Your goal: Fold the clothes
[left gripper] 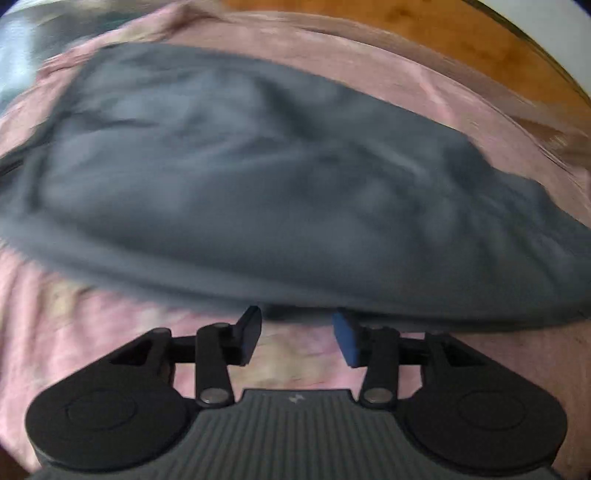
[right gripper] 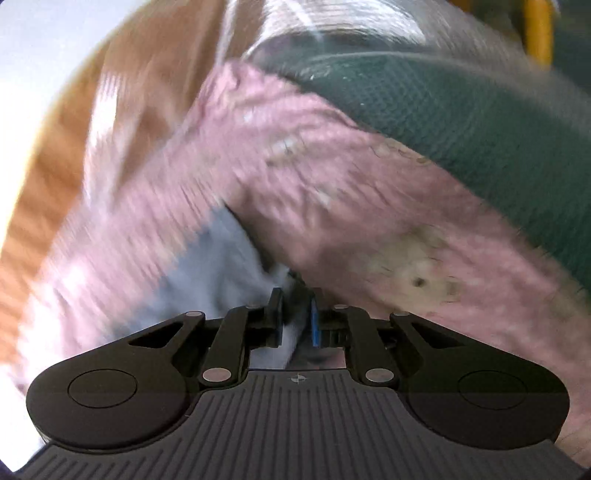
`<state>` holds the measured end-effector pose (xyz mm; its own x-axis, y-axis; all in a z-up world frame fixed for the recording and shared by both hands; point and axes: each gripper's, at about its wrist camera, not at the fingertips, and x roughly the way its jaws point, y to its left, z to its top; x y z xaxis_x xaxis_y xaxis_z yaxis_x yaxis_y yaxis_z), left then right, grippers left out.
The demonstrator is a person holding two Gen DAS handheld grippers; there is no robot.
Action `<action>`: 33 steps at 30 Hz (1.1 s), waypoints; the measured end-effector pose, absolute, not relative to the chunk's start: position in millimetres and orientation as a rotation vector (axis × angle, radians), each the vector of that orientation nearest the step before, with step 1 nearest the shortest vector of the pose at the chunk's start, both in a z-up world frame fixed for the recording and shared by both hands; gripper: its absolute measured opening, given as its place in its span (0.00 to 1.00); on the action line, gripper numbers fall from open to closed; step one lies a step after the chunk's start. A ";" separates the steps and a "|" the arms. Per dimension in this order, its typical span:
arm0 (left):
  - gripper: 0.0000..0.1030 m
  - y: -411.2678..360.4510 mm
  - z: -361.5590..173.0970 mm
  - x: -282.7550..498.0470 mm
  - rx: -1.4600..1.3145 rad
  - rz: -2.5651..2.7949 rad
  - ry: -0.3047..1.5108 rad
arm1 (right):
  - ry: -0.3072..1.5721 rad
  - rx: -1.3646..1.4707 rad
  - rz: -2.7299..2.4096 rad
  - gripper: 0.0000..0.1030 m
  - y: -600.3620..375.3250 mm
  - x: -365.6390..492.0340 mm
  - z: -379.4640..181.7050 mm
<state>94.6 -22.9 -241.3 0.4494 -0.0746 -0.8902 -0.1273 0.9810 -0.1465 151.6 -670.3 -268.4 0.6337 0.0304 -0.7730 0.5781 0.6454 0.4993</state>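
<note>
1. Left tool (left gripper: pixel 297 338) is spread, blue-faced pads apart, nothing between them; it hangs just short of the near hem of the grey garment (left gripper: pixel 266 177).
2. That grey garment is soft, matte and rumpled into shallow folds, a broad rounded heap lying on the pink cloth (left gripper: pixel 66 332).
3. The pink cloth is faded, blotched with pale patches, spread over a glossy orange-brown wooden surface (left gripper: pixel 424 33).
4. Right tool (right gripper: pixel 295 317) is pressed nearly together, pinching a thin pale bluish-white fabric (right gripper: pixel 225 266) between its pads.
5. Beside it, a dark green knit (right gripper: pixel 480 122), ribbed and coarse, lies over the pink cloth; all of it blurred.
</note>
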 end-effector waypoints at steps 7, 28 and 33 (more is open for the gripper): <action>0.43 -4.4 -247.9 94.3 -0.342 0.124 1.079 | 0.837 0.695 -0.326 0.11 -659.8 157.2 -240.1; 0.62 -206.8 -225.4 100.9 0.179 -0.557 0.933 | 0.909 0.676 -0.085 0.16 -620.6 133.4 -261.4; 0.64 -342.1 -246.2 118.7 0.467 -0.767 0.774 | 0.941 0.713 -0.049 0.12 -622.6 153.4 -247.2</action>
<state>118.7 -342.1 -246.2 0.4726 -0.4395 -0.7638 0.7603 0.6416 0.1013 153.4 -622.6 -247.2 0.6055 0.2594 -0.7524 0.3366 0.7732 0.5375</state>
